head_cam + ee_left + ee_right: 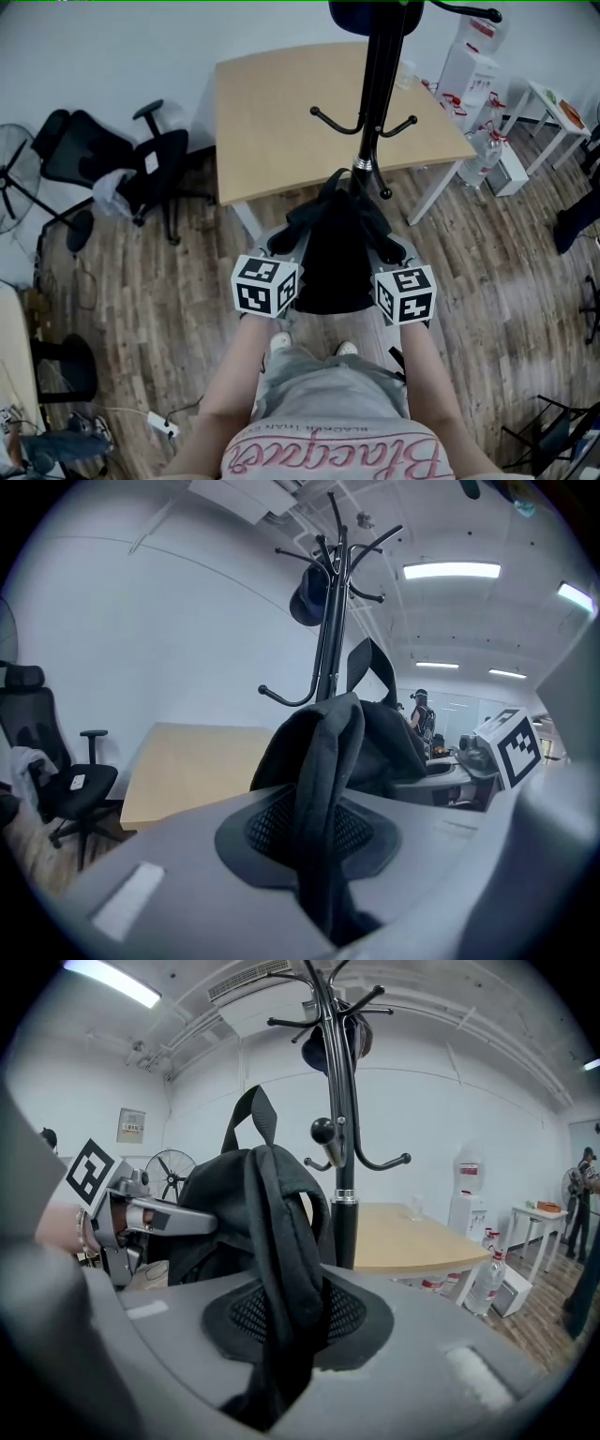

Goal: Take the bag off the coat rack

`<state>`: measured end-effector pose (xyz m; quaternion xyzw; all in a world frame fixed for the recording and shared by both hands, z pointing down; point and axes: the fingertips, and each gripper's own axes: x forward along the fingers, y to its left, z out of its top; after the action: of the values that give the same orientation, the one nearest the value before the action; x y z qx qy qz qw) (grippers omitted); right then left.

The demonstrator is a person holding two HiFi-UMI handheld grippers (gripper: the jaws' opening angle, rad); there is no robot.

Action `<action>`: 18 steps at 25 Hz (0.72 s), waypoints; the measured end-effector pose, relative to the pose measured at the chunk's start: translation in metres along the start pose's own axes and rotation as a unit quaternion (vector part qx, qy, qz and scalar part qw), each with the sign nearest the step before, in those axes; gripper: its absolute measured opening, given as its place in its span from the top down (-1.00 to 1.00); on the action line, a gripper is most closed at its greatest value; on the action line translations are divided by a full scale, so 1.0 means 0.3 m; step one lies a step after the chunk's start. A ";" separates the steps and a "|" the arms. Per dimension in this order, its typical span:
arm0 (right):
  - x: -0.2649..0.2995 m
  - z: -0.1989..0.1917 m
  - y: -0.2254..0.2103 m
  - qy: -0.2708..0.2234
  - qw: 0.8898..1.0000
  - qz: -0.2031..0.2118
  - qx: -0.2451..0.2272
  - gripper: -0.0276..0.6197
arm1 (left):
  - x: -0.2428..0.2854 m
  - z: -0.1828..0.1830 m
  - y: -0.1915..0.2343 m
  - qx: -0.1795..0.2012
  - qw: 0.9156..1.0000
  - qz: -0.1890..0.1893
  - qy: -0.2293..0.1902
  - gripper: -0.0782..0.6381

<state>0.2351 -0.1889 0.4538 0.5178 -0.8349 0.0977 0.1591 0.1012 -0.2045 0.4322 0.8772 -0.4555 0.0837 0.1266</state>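
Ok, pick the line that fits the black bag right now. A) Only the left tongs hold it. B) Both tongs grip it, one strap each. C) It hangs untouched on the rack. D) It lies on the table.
B: left tongs and right tongs are each shut on a strap of the black bag.

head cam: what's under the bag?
Below the bag, wood floor and the person's two shoe tips show at its lower edge. The bag covers the coat rack's base and the floor directly beneath; neither can be seen.
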 end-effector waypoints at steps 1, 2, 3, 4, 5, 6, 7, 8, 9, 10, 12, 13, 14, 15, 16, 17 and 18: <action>0.008 0.007 0.011 -0.001 1.000 0.001 0.000 0.69 | -0.007 0.005 0.012 0.001 1.000 0.001 0.000 0.58; 0.016 0.014 0.021 -0.001 1.000 0.002 -0.001 0.69 | -0.013 0.009 0.024 0.003 1.000 0.001 0.000 0.58; 0.024 0.021 0.031 -0.001 1.000 0.003 -0.001 0.69 | -0.019 0.013 0.036 0.004 1.000 0.002 0.000 0.58; 0.033 0.028 0.043 -0.001 1.000 0.004 -0.001 0.69 | -0.026 0.018 0.050 0.004 1.000 0.003 0.000 0.58; 0.043 0.036 0.055 -0.001 1.000 0.005 -0.002 0.69 | -0.032 0.023 0.066 0.005 1.000 0.004 0.000 0.58; 0.053 0.045 0.066 -0.002 1.000 0.005 -0.003 0.69 | -0.038 0.029 0.082 0.005 1.000 0.005 -0.001 0.58; 0.063 0.055 0.077 -0.002 1.000 0.006 -0.004 0.69 | -0.044 0.035 0.097 0.006 1.000 0.006 -0.002 0.58; 0.073 0.064 0.086 -0.004 1.000 0.007 -0.004 0.69 | -0.049 0.042 0.111 0.007 1.000 0.007 -0.003 0.58; 0.083 0.075 0.095 -0.005 1.000 0.008 -0.005 0.69 | -0.053 0.049 0.124 0.009 1.000 0.008 -0.005 0.59; 0.092 0.086 0.104 -0.007 1.000 0.009 -0.007 0.69 | -0.058 0.057 0.138 0.011 1.000 0.010 -0.006 0.59; 0.110 0.111 0.125 -0.011 1.000 0.011 -0.010 0.69 | -0.069 0.076 0.168 0.015 1.000 0.014 -0.009 0.59; 0.119 0.125 0.136 -0.013 1.000 0.013 -0.013 0.69 | -0.076 0.086 0.183 0.017 1.000 0.017 -0.012 0.59; 0.128 0.139 0.148 -0.016 1.000 0.014 -0.015 0.69 | -0.083 0.097 0.199 0.018 1.000 0.019 -0.014 0.59; 0.137 0.153 0.160 -0.019 1.000 0.015 -0.018 0.69 | -0.090 0.107 0.215 0.020 0.999 0.022 -0.017 0.59; 0.146 0.168 0.171 -0.022 0.999 0.017 -0.021 0.69 | -0.097 0.118 0.230 0.022 0.999 0.024 -0.020 0.59; 0.156 0.181 0.182 -0.025 0.999 0.018 -0.024 0.69 | -0.103 0.129 0.245 0.024 0.999 0.026 -0.023 0.59; 0.165 0.194 0.191 -0.027 0.999 0.019 -0.026 0.69 | -0.108 0.139 0.259 0.027 0.999 0.027 -0.026 0.59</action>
<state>0.1537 -0.2236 0.4180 0.4999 -0.8509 0.0653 0.1480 0.0202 -0.2348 0.3954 0.8693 -0.4801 0.0768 0.0889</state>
